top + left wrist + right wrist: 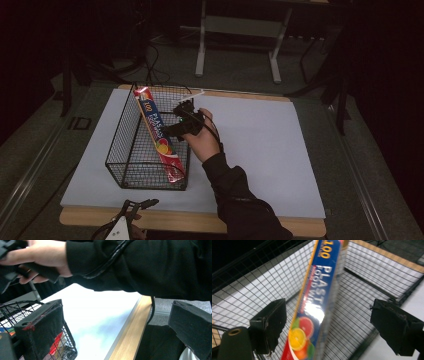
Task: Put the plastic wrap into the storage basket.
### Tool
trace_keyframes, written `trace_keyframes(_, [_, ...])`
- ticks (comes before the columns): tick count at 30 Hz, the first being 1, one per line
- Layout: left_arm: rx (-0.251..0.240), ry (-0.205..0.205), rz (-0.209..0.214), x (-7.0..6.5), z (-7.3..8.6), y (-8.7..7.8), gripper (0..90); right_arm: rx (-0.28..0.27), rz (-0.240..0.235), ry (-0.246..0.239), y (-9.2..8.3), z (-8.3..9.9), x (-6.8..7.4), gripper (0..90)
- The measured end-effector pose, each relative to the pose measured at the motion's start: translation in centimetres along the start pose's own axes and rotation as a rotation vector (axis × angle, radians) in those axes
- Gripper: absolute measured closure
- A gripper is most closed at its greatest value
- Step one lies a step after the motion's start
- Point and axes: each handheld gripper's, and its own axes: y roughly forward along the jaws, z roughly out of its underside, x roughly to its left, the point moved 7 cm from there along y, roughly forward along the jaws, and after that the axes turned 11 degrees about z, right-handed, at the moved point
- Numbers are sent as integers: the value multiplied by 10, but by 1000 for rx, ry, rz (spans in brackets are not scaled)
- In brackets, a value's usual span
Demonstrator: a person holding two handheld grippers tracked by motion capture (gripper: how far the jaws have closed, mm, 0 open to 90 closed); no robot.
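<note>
White sheeting covers the wooden table [260, 145], with dark floor and a metal stand's legs beyond it. On its left part stands a black wire basket [125, 145], and a long box of plastic food wrap [160, 137] (fruit printed near its lower end) leans tilted inside it — top end at the far rim. The right gripper [182, 116] hangs at the basket's right edge, jaws spread wide on either side of the box without touching it. The left gripper [145, 203] waits at the table's near edge — jaws spread, nothing between them.
</note>
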Motion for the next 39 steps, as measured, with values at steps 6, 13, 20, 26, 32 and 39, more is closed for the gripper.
trace_keyframes(6, [10, 4, 0, 1, 1, 1, 7, -3, 21, 50, -19, 19, -25, 141])
trace_keyframes(13, [14, 5, -2, 0, 2, 3, 7, -17, 52, 77, -34, 52, -50, 143])
trace_keyframes(20, [19, 7, -1, 0, 1, 6, 7, -40, 78, 84, -50, 82, -73, 144])
trace_keyframes(26, [16, 0, -3, 0, 2, 6, 7, -50, 77, 86, -59, 111, -84, 144])
trace_keyframes(32, [18, 5, -4, 0, 2, 6, 7, -25, 70, 104, -62, 141, -93, 144])
trace_keyframes(39, [21, 4, -5, 0, 2, 6, 7, -29, 69, 94, -70, 169, -98, 143])
